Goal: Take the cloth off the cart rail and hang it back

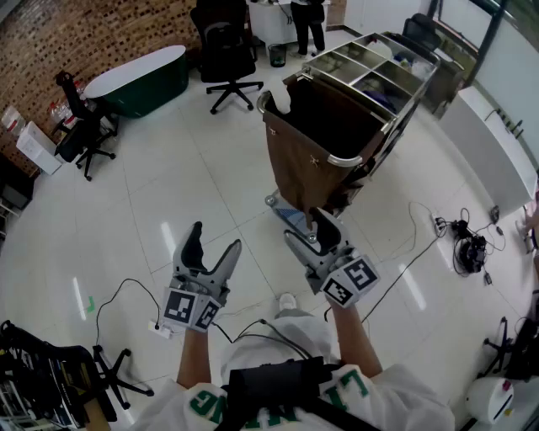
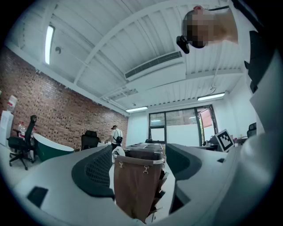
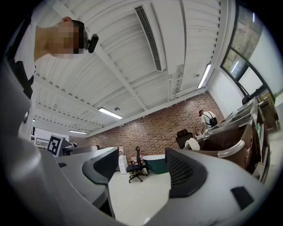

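A small white cloth (image 1: 280, 98) hangs over the near-left corner of the metal rail of a cart (image 1: 337, 160) that carries a brown bag. The cart stands a step ahead of me on the white floor. My left gripper (image 1: 212, 238) is held up low and left of the cart, its jaws open and empty. My right gripper (image 1: 307, 226) is just in front of the cart's base, also open and empty. The left gripper view looks straight at the cart (image 2: 135, 190), with the cloth (image 2: 117, 153) on its rail. In the right gripper view the cloth (image 3: 193, 144) shows far right.
A black office chair (image 1: 227, 50) and a dark green tub (image 1: 139, 80) stand behind the cart to the left, with another chair (image 1: 84, 126) nearby. Cables and a power strip (image 1: 160, 327) lie on the floor near me, more cables (image 1: 467, 244) at right. A person (image 1: 307, 21) stands far back.
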`<state>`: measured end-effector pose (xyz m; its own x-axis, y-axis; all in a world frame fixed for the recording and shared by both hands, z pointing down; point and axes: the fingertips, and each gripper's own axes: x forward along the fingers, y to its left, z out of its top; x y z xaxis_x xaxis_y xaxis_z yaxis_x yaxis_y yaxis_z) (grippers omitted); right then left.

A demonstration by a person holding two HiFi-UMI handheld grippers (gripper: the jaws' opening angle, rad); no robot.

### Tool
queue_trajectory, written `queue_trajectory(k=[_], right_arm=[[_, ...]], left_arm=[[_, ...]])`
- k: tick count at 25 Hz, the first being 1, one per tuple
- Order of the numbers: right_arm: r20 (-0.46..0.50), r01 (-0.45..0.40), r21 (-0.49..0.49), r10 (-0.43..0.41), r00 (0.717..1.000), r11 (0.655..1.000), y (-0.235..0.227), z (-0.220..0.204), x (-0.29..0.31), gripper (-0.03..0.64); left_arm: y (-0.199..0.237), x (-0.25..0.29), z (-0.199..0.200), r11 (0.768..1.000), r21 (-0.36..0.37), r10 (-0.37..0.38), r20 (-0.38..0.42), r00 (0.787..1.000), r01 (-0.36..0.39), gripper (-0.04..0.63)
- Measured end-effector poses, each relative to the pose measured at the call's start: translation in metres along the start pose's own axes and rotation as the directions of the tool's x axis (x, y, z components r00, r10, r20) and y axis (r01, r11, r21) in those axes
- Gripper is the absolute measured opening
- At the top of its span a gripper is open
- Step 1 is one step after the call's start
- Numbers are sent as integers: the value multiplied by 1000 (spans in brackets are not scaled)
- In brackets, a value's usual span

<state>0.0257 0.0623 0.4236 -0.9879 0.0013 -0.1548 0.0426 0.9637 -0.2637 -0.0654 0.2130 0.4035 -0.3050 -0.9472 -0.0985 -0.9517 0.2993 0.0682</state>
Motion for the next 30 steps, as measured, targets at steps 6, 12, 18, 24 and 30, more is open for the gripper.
queue_trajectory(k=[6, 12, 18, 24, 30], right_arm=[[-16, 2, -10, -2, 1000, 1000, -55, 8, 61, 348], [-67, 86, -3, -86, 994, 996, -105, -16, 105, 344], [17, 231, -26, -230, 973, 973, -152, -2, 161, 344], [90, 279, -171, -267, 959, 945, -165, 40, 206, 341], [114, 329, -151, -314, 942, 932, -210, 56, 198, 341]], left_arm=[[35, 83, -3, 1000, 2, -30, -3, 1000, 30, 362], [87, 163, -33, 993, -49, -112, -42, 993, 110, 362], [137, 243, -39, 964, -66, -258, -31, 966, 256, 362], [169, 302, -31, 942, -63, -333, -34, 942, 331, 362], [168, 374, -61, 914, -77, -405, -192, 894, 397, 364]])
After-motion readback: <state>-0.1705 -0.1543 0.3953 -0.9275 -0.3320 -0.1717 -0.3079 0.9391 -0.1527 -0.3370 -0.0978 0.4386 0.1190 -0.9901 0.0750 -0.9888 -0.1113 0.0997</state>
